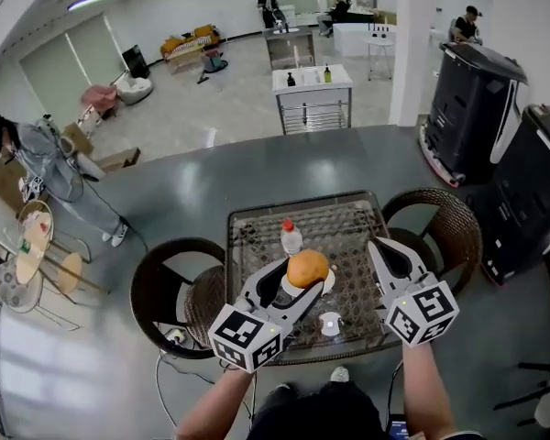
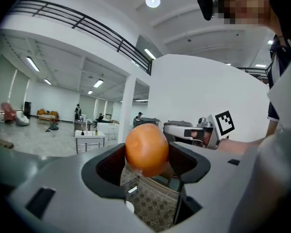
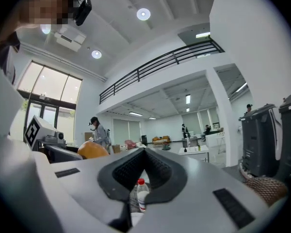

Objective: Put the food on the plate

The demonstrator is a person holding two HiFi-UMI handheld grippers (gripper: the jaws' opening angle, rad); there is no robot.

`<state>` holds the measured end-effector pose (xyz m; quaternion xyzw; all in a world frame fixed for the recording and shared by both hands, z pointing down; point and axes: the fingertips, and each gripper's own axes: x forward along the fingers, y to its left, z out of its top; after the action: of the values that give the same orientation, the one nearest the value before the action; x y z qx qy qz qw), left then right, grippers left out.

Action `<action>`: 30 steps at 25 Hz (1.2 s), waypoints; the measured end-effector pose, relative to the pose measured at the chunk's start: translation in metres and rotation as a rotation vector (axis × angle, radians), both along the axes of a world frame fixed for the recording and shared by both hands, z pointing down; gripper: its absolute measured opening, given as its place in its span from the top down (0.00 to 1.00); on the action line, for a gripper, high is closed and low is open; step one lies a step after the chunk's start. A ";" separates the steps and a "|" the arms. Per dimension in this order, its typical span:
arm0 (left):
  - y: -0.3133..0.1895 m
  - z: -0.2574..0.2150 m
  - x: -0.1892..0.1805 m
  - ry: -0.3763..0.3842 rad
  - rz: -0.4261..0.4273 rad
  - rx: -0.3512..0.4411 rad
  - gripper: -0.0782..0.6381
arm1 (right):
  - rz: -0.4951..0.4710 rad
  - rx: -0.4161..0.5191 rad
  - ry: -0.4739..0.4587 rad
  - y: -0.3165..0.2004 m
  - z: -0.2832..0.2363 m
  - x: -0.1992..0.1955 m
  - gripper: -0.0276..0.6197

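while the left hand-held gripper [image 2: 146,161] grips it, the food [image 2: 146,147] stands upright.

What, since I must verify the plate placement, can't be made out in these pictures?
- The plate: in the head view only a white sliver shows. The food and the left tool gripping it cover the rest.
- The bottle: in the right gripper view, the shut right tool hides its lower part.
- The small white item: in the head view it is too small to identify.
- The food's kind: it is round and orange, and nothing more can be told.
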<state>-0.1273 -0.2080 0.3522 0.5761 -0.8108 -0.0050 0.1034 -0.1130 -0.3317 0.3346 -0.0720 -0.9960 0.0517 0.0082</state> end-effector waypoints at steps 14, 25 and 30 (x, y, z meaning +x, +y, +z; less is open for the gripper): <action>0.063 0.078 -0.036 0.082 -0.270 -0.157 0.49 | -0.319 0.062 0.122 0.087 0.075 -0.059 0.95; 0.038 0.186 -0.053 0.171 -0.210 -0.303 0.49 | -0.331 0.042 0.290 0.084 0.170 -0.073 0.95; 0.026 0.234 -0.067 0.205 -0.171 -0.387 0.49 | -0.300 0.023 0.359 0.078 0.207 -0.076 0.95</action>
<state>-0.1938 -0.1815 0.5858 0.4711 -0.8278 0.0835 0.2929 -0.1892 -0.2538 0.5417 -0.2090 -0.9572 0.0507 0.1937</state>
